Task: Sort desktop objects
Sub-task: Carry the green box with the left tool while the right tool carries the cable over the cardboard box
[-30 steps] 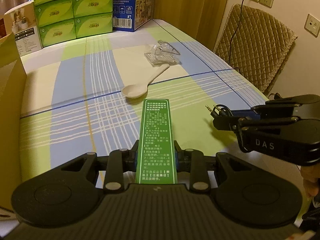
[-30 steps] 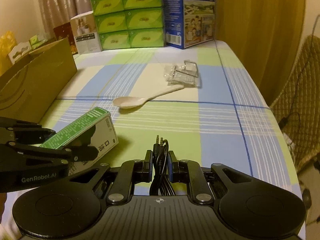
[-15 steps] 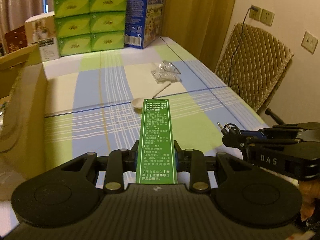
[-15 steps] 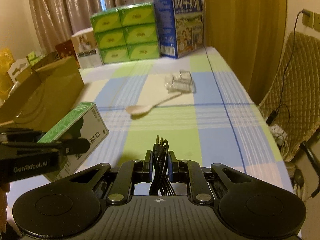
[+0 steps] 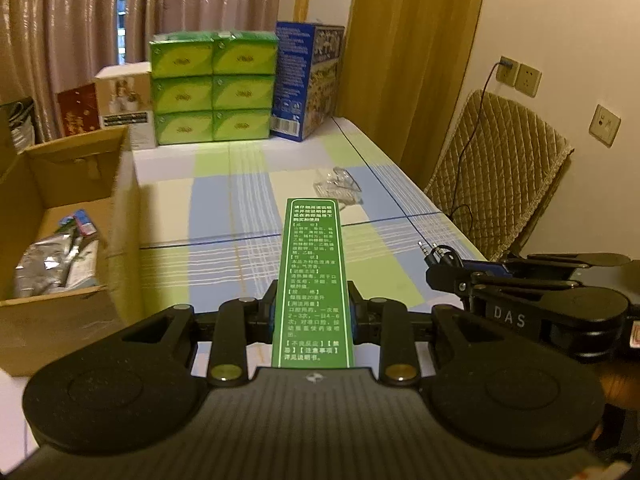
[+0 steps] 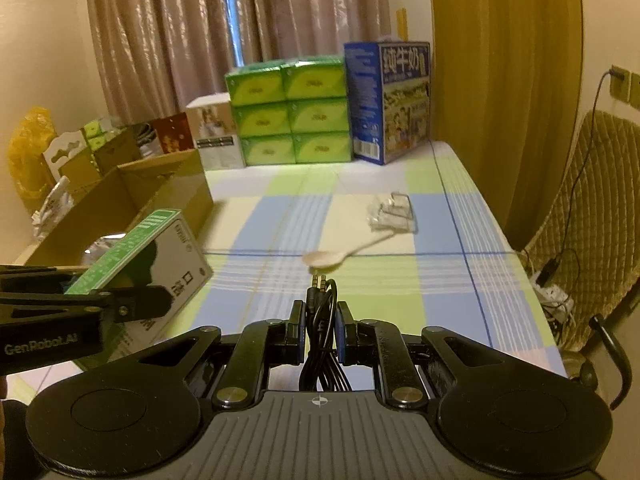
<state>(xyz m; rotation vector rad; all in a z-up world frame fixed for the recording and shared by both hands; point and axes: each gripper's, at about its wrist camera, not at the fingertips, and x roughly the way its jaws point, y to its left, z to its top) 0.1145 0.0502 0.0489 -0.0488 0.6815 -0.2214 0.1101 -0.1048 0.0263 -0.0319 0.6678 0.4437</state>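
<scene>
While the cardboard box (image 5: 60, 240) is sitting open at the far left of the table, foil packets and small wrappers are lying in its bottom. Just right of it, the left gripper (image 5: 313, 312) is clamping its fingers against the two sides of a green medicine box (image 5: 314, 280), which is hanging lifted above the checked tablecloth (image 5: 224, 216) with its printed narrow face turned up; from the right wrist the same box (image 6: 160, 256) is showing a white face beside the green one, close to the near corner of the carton. Behind, at the far end of the table, a white carton (image 6: 214, 136), a stack of green tissue packs (image 6: 290, 114) and a blue milk carton (image 6: 390, 100) are standing in a row in front of the curtains (image 6: 200, 40). Further right on the cloth, a pale plastic spoon (image 6: 340, 254) is lying with its bowl toward the cameras, its handle reaching a crumpled clear plastic packet (image 6: 392, 216). To the right again, the right gripper (image 6: 320, 326) is pinching a coiled black audio cable (image 6: 322, 320), its metal plugs sticking up past the fingertips. A quilted chair (image 5: 504, 184) is standing beyond the table's right edge, below wall sockets (image 5: 520, 76).
</scene>
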